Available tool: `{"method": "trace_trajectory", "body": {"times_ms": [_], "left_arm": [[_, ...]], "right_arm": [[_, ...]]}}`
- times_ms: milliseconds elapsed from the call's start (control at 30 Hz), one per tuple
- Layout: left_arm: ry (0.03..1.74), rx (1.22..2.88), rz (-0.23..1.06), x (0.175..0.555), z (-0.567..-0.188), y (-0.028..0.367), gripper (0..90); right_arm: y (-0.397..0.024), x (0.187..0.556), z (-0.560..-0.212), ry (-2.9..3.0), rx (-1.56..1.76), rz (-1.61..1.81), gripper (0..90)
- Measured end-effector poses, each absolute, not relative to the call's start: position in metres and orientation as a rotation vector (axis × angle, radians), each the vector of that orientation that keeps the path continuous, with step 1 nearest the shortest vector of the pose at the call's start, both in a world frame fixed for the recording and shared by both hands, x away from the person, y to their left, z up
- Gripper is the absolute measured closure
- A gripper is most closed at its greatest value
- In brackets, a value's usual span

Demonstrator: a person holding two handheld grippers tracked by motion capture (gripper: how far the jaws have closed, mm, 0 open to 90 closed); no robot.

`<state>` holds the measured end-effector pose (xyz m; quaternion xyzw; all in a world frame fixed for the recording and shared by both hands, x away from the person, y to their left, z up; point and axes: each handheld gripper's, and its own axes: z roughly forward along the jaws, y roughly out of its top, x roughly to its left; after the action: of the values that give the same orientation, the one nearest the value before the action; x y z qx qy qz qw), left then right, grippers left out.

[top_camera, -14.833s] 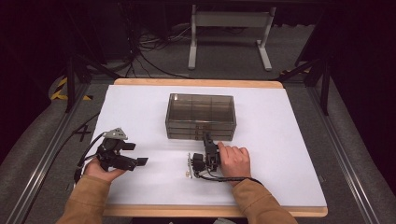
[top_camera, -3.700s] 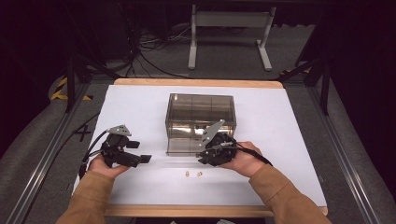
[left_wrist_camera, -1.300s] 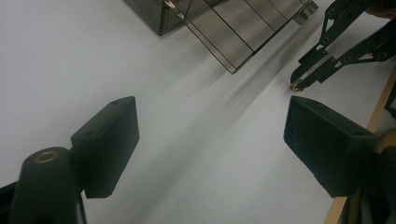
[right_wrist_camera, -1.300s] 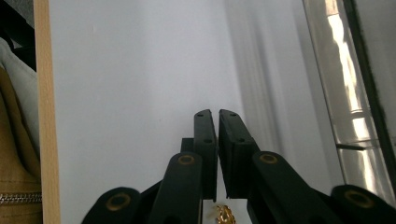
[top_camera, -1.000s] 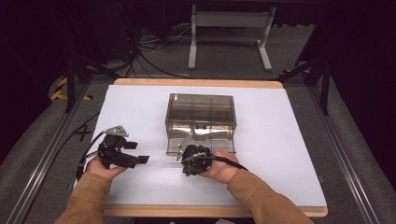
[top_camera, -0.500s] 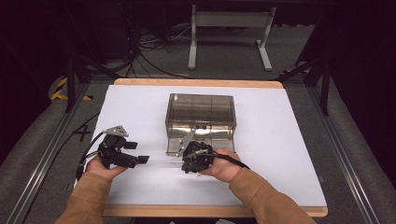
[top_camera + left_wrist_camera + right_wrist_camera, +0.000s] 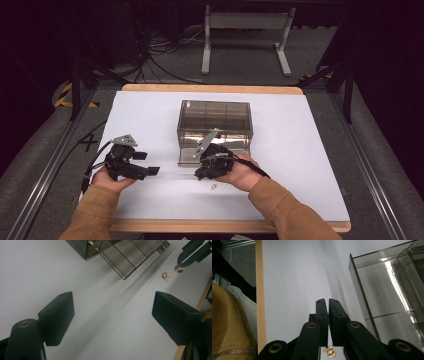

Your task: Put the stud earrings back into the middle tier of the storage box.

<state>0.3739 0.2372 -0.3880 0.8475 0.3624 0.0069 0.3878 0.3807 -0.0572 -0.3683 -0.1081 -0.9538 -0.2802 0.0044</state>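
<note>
Right gripper (image 7: 200, 172): matte black jaws pinched nearly together on a tiny shiny gold metal piece (image 7: 178, 269), lifted just off the table. A second gold piece (image 7: 213, 187) lies on the smooth white table sheet (image 7: 300, 150) close by. Just beyond, a smoky clear plastic box (image 7: 215, 125), rectangular, with dividers. Left gripper (image 7: 145, 164): blocky jaws spread wide, nothing between, well apart from the box.
</note>
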Motion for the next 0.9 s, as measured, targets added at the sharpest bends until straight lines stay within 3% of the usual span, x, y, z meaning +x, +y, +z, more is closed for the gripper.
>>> {"method": "trace_trajectory", "body": {"times_ms": [900], "left_arm": [[0.922, 2.159, 0.018, 0.374, -0.388, 0.237, 18.6]], "right_arm": [[-0.074, 0.398, -0.338, -3.070, -0.554, -0.952, 86.2]]}}
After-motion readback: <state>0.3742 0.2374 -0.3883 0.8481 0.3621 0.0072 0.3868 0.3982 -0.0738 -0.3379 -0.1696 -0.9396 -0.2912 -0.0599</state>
